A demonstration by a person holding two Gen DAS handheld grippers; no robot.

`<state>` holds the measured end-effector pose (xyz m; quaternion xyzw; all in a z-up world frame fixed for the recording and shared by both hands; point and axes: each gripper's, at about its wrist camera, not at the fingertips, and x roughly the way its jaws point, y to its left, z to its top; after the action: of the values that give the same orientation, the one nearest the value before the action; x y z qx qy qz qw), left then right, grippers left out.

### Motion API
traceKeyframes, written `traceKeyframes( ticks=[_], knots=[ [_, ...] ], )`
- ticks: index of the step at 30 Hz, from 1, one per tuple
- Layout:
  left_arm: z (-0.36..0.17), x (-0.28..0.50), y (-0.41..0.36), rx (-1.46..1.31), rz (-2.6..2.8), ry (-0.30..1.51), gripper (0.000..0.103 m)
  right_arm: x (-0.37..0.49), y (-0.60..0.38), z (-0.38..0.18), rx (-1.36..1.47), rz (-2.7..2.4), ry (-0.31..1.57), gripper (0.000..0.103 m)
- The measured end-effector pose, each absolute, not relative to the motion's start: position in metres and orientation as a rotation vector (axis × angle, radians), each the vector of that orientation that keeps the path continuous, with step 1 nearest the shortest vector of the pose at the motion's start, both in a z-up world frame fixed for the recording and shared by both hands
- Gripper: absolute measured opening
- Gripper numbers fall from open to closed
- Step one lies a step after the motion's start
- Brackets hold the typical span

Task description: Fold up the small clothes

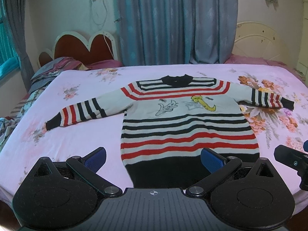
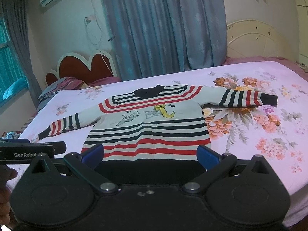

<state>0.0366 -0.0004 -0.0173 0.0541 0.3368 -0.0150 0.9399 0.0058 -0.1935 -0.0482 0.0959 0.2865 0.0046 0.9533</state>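
Note:
A small striped sweater [image 1: 182, 119], white with red and black bands and a cartoon print, lies flat on the bed with both sleeves spread out; it also shows in the right wrist view [image 2: 148, 127]. My left gripper [image 1: 154, 158] is open and empty, hovering near the sweater's black hem. My right gripper [image 2: 151, 156] is open and empty, just above the hem; part of it shows at the right edge of the left wrist view [image 1: 290, 157]. The left gripper's body shows at the left of the right wrist view [image 2: 28, 152].
The bed has a pink floral sheet [image 1: 77, 134] [image 2: 259, 134]. A pile of clothes [image 1: 48, 73] lies at the far left by a red headboard [image 1: 82, 46]. Grey curtains [image 1: 173, 19] hang behind. A cream headboard [image 1: 259, 42] stands at the far right.

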Motion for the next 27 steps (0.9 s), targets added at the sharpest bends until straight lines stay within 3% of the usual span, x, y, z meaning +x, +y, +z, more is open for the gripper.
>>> traceKeyframes(
  ticks=[27],
  knots=[
    [-0.06, 0.252, 0.022, 0.162, -0.131, 0.755, 0.103, 0.145, -0.187, -0.066, 0.219, -0.281, 0.618, 0.102]
  ],
)
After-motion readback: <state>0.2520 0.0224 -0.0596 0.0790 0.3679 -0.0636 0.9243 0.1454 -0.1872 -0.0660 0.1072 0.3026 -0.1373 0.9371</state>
